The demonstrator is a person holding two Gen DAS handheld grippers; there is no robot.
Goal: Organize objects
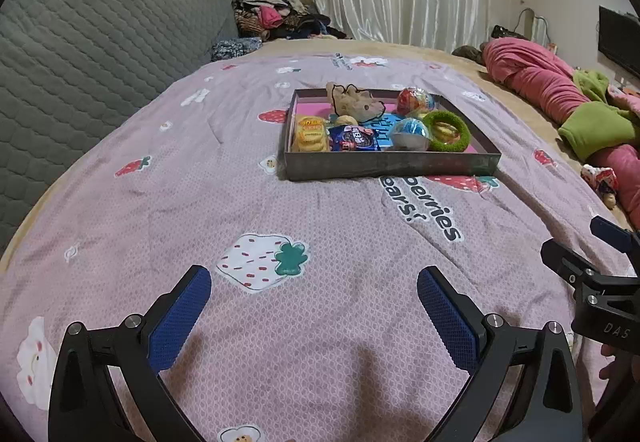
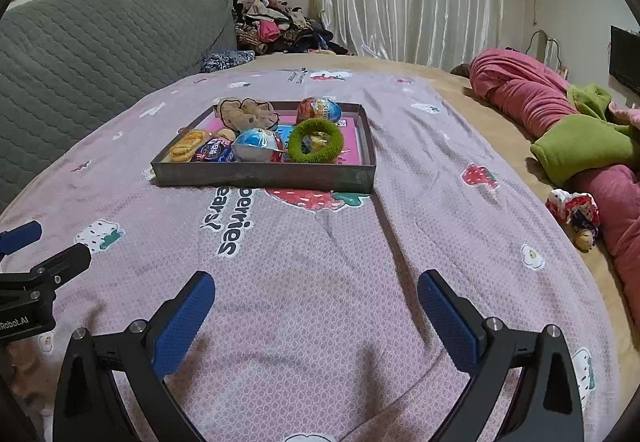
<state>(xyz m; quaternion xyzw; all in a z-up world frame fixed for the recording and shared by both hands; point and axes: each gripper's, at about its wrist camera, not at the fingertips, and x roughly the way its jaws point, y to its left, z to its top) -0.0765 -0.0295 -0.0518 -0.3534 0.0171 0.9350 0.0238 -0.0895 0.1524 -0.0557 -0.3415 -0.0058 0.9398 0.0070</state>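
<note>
The left claw [image 1: 314,290] is held spread and empty above the pink strawberry-print bedspread [image 1: 280,201], the shallow grey tray [image 2: 264,173] of snacks and toys is seen ahead, and the right claw [image 2: 316,294] is likewise spread.

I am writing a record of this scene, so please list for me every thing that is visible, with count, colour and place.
tray: one, dark grey, pink inside, on the bedspread
green ring: one, fuzzy, right part of tray
capsule balls: two, blue-and-white one in front, red-and-blue one behind
beige scrunchie: one, back of tray
snack packets: two, yellow and dark blue, left front of tray
bedspread: one, lilac with strawberries
small doll: one, right of the bedspread
left gripper: blue pads, open, empty
right gripper: blue pads, open, empty
</note>
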